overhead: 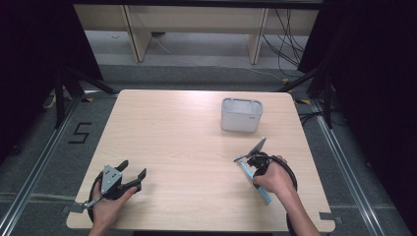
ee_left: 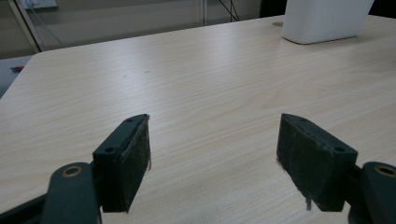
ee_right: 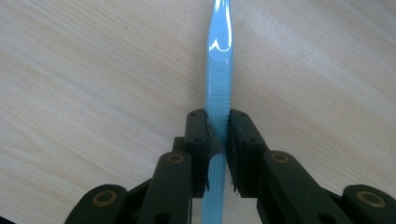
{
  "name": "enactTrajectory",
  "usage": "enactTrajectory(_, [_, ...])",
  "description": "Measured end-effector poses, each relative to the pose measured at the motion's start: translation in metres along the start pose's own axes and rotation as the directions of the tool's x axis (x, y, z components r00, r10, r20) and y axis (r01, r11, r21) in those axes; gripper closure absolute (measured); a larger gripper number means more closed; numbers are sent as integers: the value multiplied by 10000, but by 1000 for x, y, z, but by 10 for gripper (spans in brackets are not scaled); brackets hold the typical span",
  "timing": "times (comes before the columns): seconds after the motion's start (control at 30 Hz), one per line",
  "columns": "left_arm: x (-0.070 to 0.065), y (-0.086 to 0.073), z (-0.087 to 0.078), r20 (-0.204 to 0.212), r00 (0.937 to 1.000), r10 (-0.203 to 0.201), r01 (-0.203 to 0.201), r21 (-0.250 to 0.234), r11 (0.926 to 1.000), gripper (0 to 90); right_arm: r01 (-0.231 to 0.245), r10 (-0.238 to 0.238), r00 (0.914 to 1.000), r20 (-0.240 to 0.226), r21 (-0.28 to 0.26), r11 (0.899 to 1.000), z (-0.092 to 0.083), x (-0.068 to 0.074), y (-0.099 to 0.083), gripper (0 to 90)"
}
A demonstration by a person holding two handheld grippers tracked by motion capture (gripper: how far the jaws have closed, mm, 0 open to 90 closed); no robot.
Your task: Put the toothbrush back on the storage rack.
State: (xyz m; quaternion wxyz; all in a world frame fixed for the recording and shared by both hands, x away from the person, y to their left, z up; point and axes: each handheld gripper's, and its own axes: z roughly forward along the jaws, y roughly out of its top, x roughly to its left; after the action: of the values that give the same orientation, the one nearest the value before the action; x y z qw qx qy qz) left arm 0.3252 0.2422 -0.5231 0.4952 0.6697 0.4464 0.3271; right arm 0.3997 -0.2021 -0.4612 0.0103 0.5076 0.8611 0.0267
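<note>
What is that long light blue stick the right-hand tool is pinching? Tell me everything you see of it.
The slim light blue plastic stick looks like a toothbrush handle: glossy, with a ribbed grip section. The right gripper has its black jaws shut on that ribbed part. In the high view it lies slanted, low over the pale wooden table, near its right front; its head cannot be made out.

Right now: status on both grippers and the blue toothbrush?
Right gripper shut on blue toothbrush, low over the table. Left gripper open, holding nothing. White holder stands beyond; path to it clear.
</note>
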Motion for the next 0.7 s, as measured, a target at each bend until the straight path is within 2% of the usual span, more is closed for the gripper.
enactTrajectory(0.03, [0,0,0,13,10000,-41,41,-63,10000,256,-69,67,9999,-78,-327,9994,-4,0,-1,792])
enactTrajectory(0.1, [0,0,0,19,9999,-102,102,-85,9999,256,-111,97,9997,-216,-623,9980,-6,0,-3,792])
enactTrajectory(0.17, [0,0,1,37,9999,-94,95,-88,9999,256,71,-105,9994,-325,-1015,9948,-8,0,-5,792])
enactTrajectory(0.2, [0,-1,1,-2,10000,-91,91,-107,9999,256,-58,7,9990,-441,-1171,9931,-8,1,-6,791])
enactTrajectory(0.27, [0,0,1,25,10000,-73,73,-87,9999,256,49,-114,9990,-428,-1495,9888,-9,0,-8,791])
enactTrajectory(0.3, [0,0,1,51,10000,-61,61,-98,9999,256,14,-80,9992,-399,-1627,9867,-9,0,-9,791])
enactTrajectory(0.37, [0,0,1,33,10000,-67,68,-101,9999,256,-54,-25,9986,-522,-1511,9885,-10,0,-10,791])
enactTrajectory(0.4, [0,0,1,33,10000,-67,68,-101,9999,256,166,-256,9987,-447,-1925,9812,-8,-2,-11,791])
enactTrajectory(0.43, [0,0,0,-2,10000,-50,50,-57,10000,256,-321,191,9974,-688,-1925,9808,-10,1,-12,792])
enactTrajectory(0.47, [0,-1,1,-23,10000,-89,89,-130,9999,256,-187,55,9977,-668,-1993,9798,-11,0,-13,791])
enactTrajectory(0.5, [0,0,1,-13,10000,-97,97,-109,9999,256,-373,194,9963,-843,-2164,9756,-12,1,-14,791])
enactTrajectory(0.53, [0,0,1,-13,10000,-97,97,-109,9999,256,-363,173,9960,-873,-2220,9744,-12,1,-15,791])
enactTrajectory(0.57, [1,0,1,49,10000,-85,86,-128,9999,256,-119,-146,9952,-970,-2671,9636,-11,-2,-16,791])
enactTrajectory(0.63, [1,0,1,54,9999,-90,91,-125,9999,255,-181,-97,9955,-946,-2889,9572,-12,-2,-17,791])
enactTrajectory(0.7, [1,0,1,60,9999,-92,92,-125,9999,255,63,-474,9926,-1120,-3419,9397,-11,-3,-18,791])
